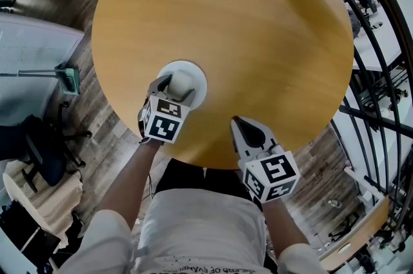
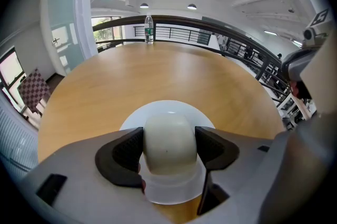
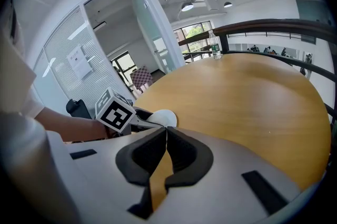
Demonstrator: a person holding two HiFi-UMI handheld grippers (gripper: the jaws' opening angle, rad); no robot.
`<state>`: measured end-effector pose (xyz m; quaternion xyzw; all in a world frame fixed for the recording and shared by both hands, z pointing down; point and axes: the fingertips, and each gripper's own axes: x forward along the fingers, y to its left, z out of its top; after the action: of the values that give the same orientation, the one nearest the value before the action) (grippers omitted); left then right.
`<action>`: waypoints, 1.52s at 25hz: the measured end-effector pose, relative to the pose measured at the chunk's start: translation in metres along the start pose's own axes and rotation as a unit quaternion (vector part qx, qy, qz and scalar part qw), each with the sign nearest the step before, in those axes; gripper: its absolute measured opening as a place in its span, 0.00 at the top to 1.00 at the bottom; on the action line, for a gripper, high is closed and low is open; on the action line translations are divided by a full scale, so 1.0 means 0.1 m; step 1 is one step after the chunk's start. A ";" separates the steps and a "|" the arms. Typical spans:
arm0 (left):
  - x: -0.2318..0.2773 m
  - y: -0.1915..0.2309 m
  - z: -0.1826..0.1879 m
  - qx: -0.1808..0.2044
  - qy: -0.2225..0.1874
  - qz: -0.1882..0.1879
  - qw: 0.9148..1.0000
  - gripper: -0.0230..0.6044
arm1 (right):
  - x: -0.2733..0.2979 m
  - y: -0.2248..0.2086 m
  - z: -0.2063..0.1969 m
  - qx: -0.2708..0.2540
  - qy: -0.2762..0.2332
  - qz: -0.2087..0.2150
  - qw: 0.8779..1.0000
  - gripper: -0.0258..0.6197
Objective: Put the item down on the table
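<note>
A cream, rounded item [image 1: 181,80] is over a white plate [image 1: 199,70] near the left front of the round wooden table [image 1: 258,28]. My left gripper [image 1: 177,85] is shut on it, one dark pad pressed to each side of the item [image 2: 168,145]. The plate [image 2: 168,109] shows beneath and beyond it; I cannot tell whether the item rests on the plate. My right gripper [image 1: 239,124] hovers at the table's near edge, shut with nothing between its pads [image 3: 166,136]. From there the plate [image 3: 167,118] and the left gripper's marker cube [image 3: 115,113] lie to the left.
A clear water bottle [image 2: 149,29] stands at the table's far edge, in front of a dark railing [image 2: 210,22]. The railing curves round the right side [image 1: 381,73]. An office chair [image 1: 42,153] sits on the floor to the left.
</note>
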<state>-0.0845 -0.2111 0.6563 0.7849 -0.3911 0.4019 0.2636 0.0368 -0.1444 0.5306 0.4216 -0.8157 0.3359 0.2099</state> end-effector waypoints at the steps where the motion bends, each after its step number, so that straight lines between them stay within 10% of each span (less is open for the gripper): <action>1: 0.01 -0.01 0.00 0.000 0.001 0.000 1.000 0.46 | 0.00 -0.01 0.00 -0.001 0.001 -0.001 1.000 0.92; 38: -0.20 -0.05 0.10 0.033 -0.021 0.017 0.999 0.43 | -0.05 -0.02 0.02 -0.004 -0.006 0.006 1.000 0.92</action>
<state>-0.0838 -0.2076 0.6333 0.7943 -0.3966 0.4027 0.2226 0.0413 -0.1442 0.5271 0.4181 -0.8206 0.3315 0.2047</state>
